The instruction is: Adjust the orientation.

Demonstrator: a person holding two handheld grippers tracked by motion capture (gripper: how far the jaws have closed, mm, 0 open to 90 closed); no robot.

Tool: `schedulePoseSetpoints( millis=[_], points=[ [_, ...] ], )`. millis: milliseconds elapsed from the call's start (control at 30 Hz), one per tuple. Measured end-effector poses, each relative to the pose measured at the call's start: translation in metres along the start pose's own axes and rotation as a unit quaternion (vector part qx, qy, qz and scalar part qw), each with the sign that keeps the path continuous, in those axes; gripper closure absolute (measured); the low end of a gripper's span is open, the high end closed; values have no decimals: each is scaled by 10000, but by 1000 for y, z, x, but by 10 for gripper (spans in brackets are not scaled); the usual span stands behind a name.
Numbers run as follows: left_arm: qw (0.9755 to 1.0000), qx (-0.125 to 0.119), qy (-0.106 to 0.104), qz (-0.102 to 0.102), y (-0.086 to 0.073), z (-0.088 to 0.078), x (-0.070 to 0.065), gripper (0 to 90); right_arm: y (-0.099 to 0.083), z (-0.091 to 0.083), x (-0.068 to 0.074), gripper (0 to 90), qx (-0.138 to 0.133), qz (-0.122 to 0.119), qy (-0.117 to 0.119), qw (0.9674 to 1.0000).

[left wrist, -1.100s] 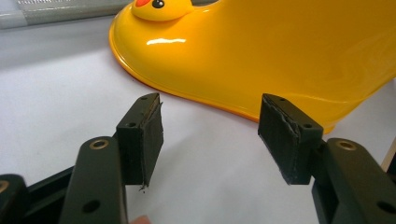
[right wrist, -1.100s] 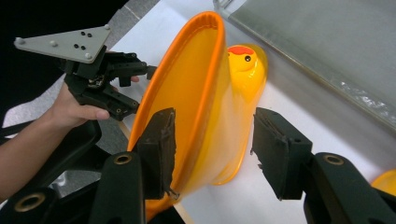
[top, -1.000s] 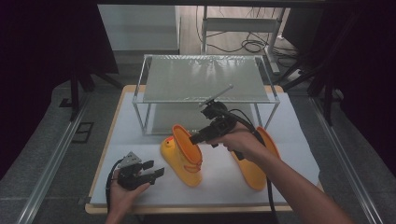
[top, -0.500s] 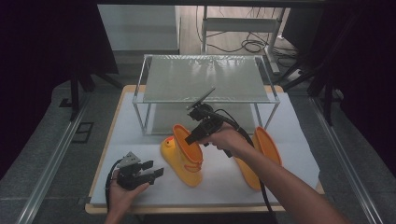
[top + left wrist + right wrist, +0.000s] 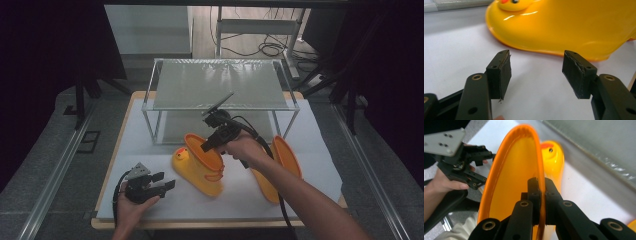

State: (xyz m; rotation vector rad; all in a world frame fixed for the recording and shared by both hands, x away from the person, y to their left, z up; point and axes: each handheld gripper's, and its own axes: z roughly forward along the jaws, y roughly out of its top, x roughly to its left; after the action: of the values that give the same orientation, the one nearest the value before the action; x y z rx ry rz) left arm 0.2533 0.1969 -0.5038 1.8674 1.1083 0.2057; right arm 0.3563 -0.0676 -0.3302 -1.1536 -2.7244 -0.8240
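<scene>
Clamping the yellow boot (image 5: 200, 167) by its rim, the right gripper (image 5: 209, 146) has just closed; the boot's toe points toward frame left, its shaft leaning upper right.

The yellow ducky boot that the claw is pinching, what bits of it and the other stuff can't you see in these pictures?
- Ducky boot: its sole is hidden in the high view, underneath against the table.
- Its duck face is cut off by the top edge in the left gripper view and blurred in the right gripper view.
- Second boot: partly hidden behind the person's forearm in the high view.
- Right gripper: the rim hides the pad faces.
</scene>
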Motion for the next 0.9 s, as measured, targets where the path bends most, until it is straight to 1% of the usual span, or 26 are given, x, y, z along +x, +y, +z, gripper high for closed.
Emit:
schedulePoseSetpoints(
  millis=[100,200,233,300,333,367,433,467,533,567,633,733,767,867,900],
  points=[
    [10000,-6,-1,4,0,0,0,400,-3,-15,-5,857,-119,58,-45,9999],
    [10000,-16,-5,5,1,-1,-1,400,-11,-30,-11,857,-202,129,-137,9996],
    [10000,-16,-5,5,1,-1,-1,400,-11,-30,-11,857,-202,129,-137,9996],
    [10000,-8,-10,12,1,0,-1,400,-20,-41,-18,857,-253,251,-232,9991],
    [10000,-8,-14,19,1,0,-1,400,-23,-43,-20,857,-265,285,-276,9989],
    [10000,-7,-19,20,2,0,-2,400,-30,-47,-24,857,-275,334,-361,9984],
    [10000,-11,-20,26,2,0,-3,400,-39,-49,-29,857,-287,400,-406,9980],
    [10000,-17,-18,32,2,0,-3,400,-39,-49,-29,857,-287,400,-406,9980],
    [10000,-12,-16,41,2,0,-3,400,-47,-49,-35,857,-291,449,-485,9974],
    [10000,-5,-12,41,2,1,-3,400,-55,-47,-39,856,-271,554,-502,9968],
    [10000,0,-18,46,2,1,-3,400,-57,-47,-41,856,-241,559,-506,9969],
    [10000,14,-9,36,2,2,-3,401,-65,-47,-46,854,-231,662,-460,9965],
    [10000,22,-11,46,1,3,-3,400,-70,-48,-50,851,-115,678,-460,9966],
    [10000,24,-12,44,1,3,-3,401,-75,-47,-51,845,-7,642,-502,9967],
    [10000,24,-12,44,1,3,-3,401,-77,-48,-51,821,22,613,-525,9967]
  ],
)
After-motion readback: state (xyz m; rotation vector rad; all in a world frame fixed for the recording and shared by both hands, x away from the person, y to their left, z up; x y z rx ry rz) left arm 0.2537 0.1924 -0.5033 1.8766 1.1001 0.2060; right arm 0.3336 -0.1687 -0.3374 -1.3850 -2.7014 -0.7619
